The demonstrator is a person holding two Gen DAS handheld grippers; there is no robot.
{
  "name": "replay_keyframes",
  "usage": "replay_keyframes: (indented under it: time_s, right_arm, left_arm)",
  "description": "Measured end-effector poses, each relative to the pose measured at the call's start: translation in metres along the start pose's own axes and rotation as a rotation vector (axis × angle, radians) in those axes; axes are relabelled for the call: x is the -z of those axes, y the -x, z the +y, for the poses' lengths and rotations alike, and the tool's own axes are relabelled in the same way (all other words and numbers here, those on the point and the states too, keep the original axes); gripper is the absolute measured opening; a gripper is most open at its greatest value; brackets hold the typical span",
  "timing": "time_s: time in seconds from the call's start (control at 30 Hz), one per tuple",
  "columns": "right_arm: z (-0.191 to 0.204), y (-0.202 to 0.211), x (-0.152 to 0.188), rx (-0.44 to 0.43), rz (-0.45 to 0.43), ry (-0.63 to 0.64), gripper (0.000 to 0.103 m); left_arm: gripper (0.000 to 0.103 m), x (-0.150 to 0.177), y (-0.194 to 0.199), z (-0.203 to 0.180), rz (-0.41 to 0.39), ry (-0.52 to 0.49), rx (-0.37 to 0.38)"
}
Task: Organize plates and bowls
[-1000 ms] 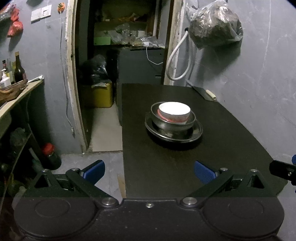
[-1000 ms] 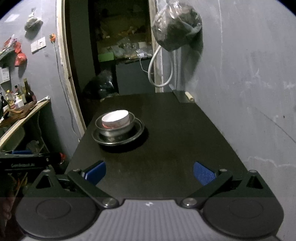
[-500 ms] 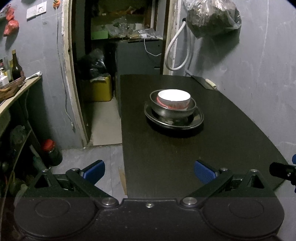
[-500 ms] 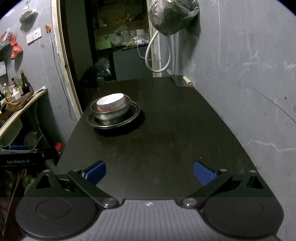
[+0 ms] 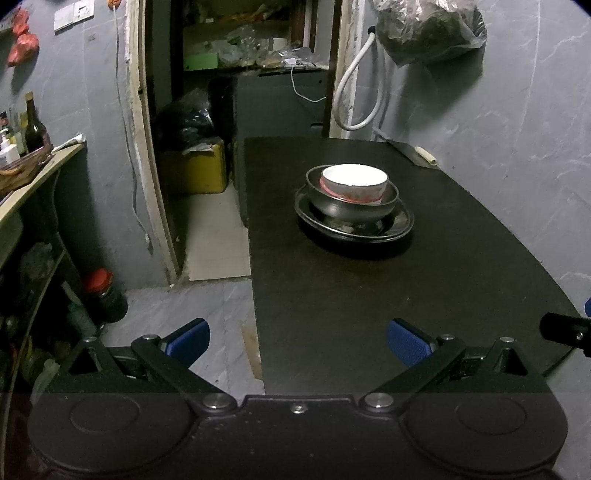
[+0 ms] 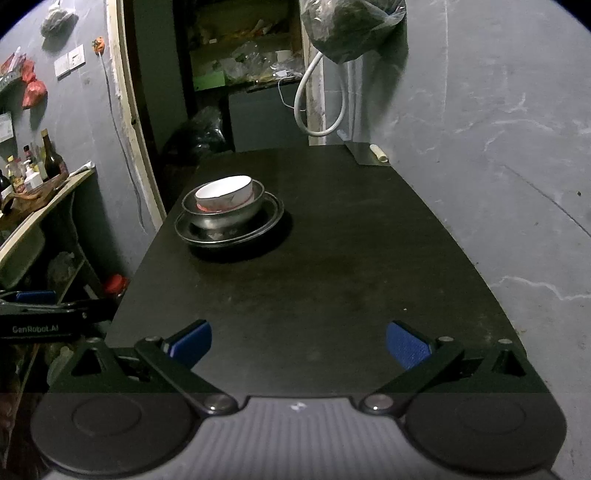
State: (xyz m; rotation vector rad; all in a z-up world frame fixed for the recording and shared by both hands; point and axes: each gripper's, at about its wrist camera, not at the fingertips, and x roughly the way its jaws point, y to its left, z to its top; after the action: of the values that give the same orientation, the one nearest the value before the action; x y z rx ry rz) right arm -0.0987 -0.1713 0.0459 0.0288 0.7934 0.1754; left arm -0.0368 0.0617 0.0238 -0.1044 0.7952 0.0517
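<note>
Nearest the cameras, both grippers hang over the near end of the table with their jaws spread wide and nothing between them. The left gripper (image 5: 298,341) has black angular linkages and blue ribbed pads, one pad over the grey tiled floor (image 5: 207,306) and the other above the table's near left corner. The right gripper (image 6: 299,344), built the same way, sits above the near edge of the table (image 6: 332,280), whose top is a matte black slab, faintly scuffed and dusty, narrowing toward the far wall.

Further out, on the left half of the table, stands the stack. At its base is a dark round metal plate (image 5: 400,224) with a raised glossy rim. A deep grey metal bowl (image 5: 351,207) sits in it, and nested inside that is a smaller white ceramic bowl (image 5: 354,178) with a reddish pattern low on its outer wall. In the right wrist view the same white bowl (image 6: 225,195) leans slightly inside the metal one.

At the far right corner lies a flat cleaver-like blade with a pale handle (image 5: 424,157). Beyond it, a white hose (image 5: 364,92) loops against the grey wall under a crinkled clear plastic bag (image 5: 428,29) of dark contents, beside an open doorway.
</note>
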Motion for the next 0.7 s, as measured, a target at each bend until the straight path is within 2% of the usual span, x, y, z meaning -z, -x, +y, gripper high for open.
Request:
replay_keyframes:
  time_s: [0.7]
  right_arm:
    - [0.0007, -0.0081, 0.0001, -0.007, 0.024, 0.0, 0.103]
  left_arm:
    - [0.102, 0.0024, -0.0051, -0.0002, 0.01, -0.001, -0.009]
